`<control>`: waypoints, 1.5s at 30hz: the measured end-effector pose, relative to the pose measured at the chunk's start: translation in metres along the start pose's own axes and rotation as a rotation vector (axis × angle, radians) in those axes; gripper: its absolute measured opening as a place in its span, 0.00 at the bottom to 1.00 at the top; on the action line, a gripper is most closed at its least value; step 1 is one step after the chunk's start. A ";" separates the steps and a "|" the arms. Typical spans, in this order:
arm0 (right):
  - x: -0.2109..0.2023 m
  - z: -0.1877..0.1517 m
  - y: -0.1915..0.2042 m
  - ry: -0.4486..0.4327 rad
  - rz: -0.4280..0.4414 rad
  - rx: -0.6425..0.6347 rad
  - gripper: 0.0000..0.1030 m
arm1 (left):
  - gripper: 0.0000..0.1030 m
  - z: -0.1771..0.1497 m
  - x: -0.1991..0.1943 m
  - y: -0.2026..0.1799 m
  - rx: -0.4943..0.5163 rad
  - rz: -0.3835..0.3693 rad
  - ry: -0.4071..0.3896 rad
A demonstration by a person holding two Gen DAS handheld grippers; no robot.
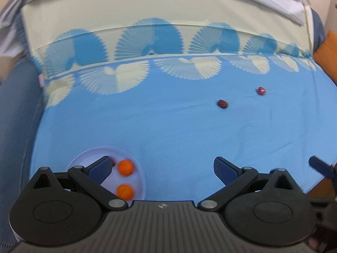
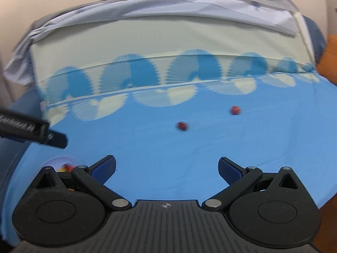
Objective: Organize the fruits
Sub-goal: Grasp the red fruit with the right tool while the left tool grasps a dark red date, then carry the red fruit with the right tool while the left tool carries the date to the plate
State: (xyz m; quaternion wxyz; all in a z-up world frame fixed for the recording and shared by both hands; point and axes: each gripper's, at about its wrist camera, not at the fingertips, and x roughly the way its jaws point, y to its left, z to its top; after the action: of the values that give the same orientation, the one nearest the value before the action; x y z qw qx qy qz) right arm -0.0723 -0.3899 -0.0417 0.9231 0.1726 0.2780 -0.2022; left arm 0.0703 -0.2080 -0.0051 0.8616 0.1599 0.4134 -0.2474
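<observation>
Hovering above the cloth [image 1: 168,130], both tools [image 1: 162,168] [image 2: 166,168] gape empty.

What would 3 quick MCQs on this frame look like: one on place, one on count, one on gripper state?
1. Where are the oranges?
A. in the bowl
B. loose on the cloth
C. in the left gripper

2. How many red fruits lie loose on the cloth?
A. none
B. two
C. five

3. What state is the right gripper in?
A. shut on an orange
B. shut on nothing
C. open

Key:
1 A: both oranges sit inside the bowl.
2 B: two red fruits lie apart on the cloth.
3 C: the right gripper has its fingers spread wide with nothing between them; the left gripper is open too.
</observation>
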 end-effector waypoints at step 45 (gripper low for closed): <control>0.174 0.073 -0.117 -0.084 -0.200 0.034 0.29 | 0.34 0.090 0.161 -0.086 0.228 -0.220 -0.135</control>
State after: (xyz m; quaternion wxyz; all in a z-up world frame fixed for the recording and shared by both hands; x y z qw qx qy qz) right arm 0.0384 -0.5697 -0.1094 0.9060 0.1510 0.2516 -0.3050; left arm 0.1656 -0.3694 -0.0835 0.8313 0.1935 0.3388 -0.3959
